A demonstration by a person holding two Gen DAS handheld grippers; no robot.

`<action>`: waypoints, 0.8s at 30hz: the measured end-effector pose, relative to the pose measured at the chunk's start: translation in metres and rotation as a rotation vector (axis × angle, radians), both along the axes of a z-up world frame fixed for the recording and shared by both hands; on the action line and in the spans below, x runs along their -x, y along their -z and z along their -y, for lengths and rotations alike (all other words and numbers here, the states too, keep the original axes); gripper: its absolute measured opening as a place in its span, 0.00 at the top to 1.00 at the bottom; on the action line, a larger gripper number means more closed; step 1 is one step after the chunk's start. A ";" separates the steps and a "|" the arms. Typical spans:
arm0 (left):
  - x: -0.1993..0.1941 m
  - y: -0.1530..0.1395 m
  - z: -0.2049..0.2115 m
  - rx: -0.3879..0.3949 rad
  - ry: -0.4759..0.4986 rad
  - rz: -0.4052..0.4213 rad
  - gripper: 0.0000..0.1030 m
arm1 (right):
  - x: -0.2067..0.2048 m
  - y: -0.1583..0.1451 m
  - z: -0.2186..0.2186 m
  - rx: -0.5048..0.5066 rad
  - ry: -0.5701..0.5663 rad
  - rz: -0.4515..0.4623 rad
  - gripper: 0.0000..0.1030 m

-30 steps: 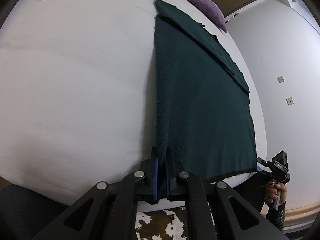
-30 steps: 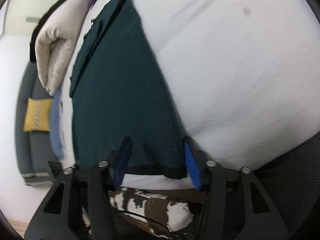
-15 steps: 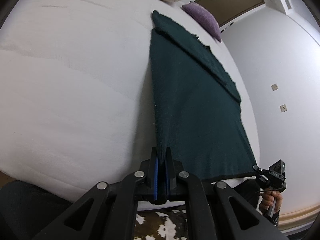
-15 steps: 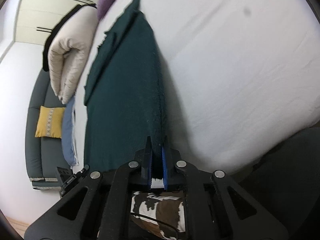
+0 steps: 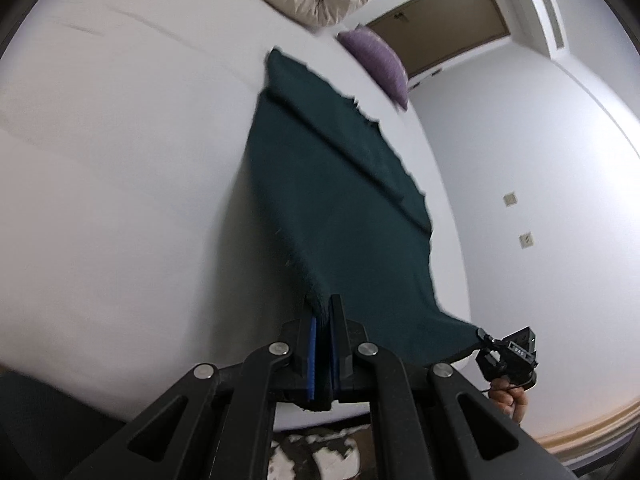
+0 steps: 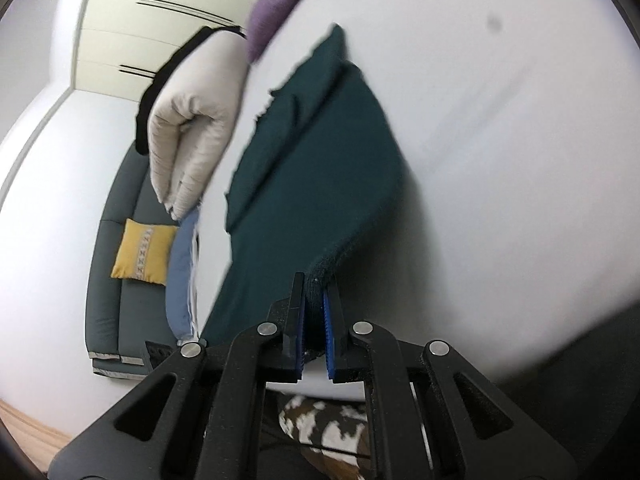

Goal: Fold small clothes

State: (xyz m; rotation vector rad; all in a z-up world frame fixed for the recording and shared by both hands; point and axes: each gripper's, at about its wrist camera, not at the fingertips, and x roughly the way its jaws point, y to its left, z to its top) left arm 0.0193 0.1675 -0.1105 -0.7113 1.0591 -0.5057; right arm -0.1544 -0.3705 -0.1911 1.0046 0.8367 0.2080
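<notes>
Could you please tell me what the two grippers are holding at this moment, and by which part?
Both hold the dark green knitted garment by its near hem: the left gripper pinches one corner, the right gripper the other.

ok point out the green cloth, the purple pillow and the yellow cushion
green cloth [image 5: 340, 208], left wrist view, middle of the flat part on the bed
purple pillow [image 5: 378, 60], left wrist view, its middle
yellow cushion [image 6: 141, 250], right wrist view, its centre, on the grey sofa
</notes>
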 end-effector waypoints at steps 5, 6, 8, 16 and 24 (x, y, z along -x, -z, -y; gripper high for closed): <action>-0.039 -0.019 0.007 0.036 -0.017 0.042 0.94 | -0.055 -0.034 0.003 0.006 -0.012 0.063 0.94; -0.051 -0.022 0.009 0.038 -0.024 0.052 0.94 | -0.067 -0.039 0.004 0.005 -0.011 0.075 0.94; -0.073 -0.027 0.012 0.031 -0.037 0.067 0.94 | -0.099 -0.049 0.011 -0.009 0.004 0.099 0.94; -0.193 -0.023 0.020 0.044 -0.112 0.064 0.94 | -0.226 -0.068 0.030 -0.024 0.062 0.126 0.94; -0.301 0.002 0.033 -0.015 -0.173 0.032 0.94 | -0.336 -0.043 0.077 -0.024 0.191 0.093 0.94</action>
